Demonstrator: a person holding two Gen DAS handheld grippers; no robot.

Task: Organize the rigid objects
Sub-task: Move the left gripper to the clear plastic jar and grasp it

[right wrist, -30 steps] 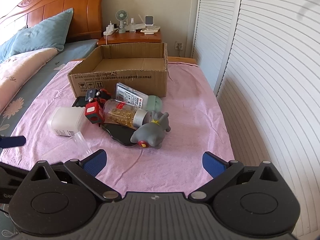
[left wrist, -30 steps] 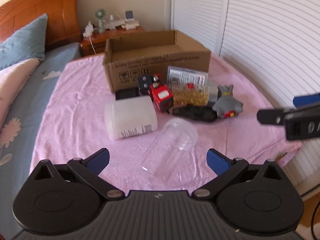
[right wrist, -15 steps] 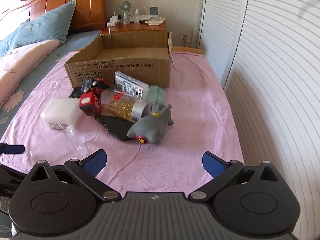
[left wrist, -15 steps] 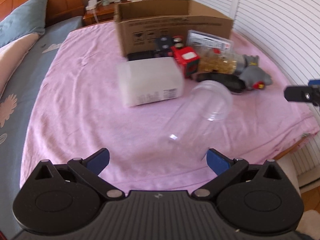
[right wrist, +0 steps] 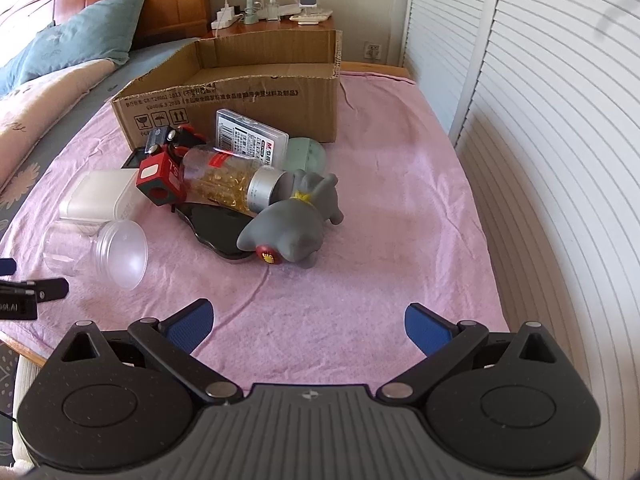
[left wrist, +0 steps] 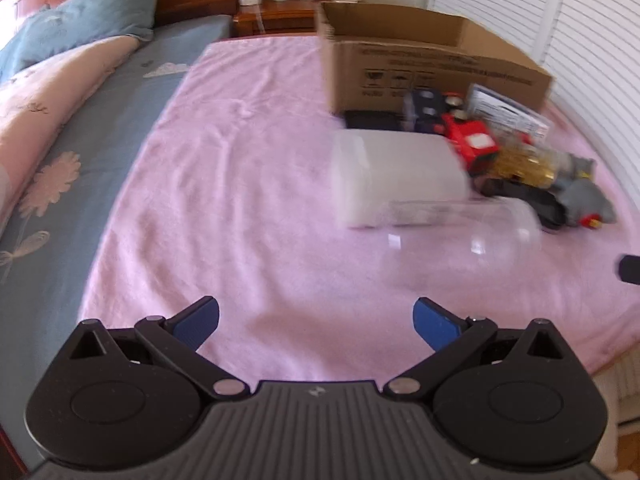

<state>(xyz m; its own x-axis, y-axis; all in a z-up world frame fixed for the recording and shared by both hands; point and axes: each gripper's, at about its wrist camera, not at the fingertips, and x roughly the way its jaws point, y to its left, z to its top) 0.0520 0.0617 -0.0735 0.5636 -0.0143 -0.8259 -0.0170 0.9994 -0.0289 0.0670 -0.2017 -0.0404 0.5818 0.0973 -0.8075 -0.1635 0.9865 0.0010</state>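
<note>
A heap of rigid objects lies on the pink cloth (right wrist: 380, 208) before an open cardboard box (right wrist: 240, 80). A clear plastic jar (left wrist: 460, 240) (right wrist: 96, 252) lies on its side beside a white tub (left wrist: 392, 176) (right wrist: 100, 196). Behind them are a red cube (right wrist: 160, 180), a bottle of yellow capsules (right wrist: 232, 180), a grey elephant toy (right wrist: 292, 224), a black flat piece (right wrist: 216, 224), a clear card case (right wrist: 250, 140) and a green round lid (right wrist: 308, 154). My left gripper (left wrist: 316, 320) is open, short of the jar. My right gripper (right wrist: 308, 320) is open, in front of the elephant.
A bed with blue and floral pillows (left wrist: 80, 24) runs along the left. A wooden nightstand (right wrist: 276, 24) with a small fan stands behind the box. White louvred doors (right wrist: 540, 120) line the right side, close to the cloth's edge.
The left wrist view has swung to the left, so the jar and heap now sit at its right and look blurred. The right gripper has moved closer to the heap.
</note>
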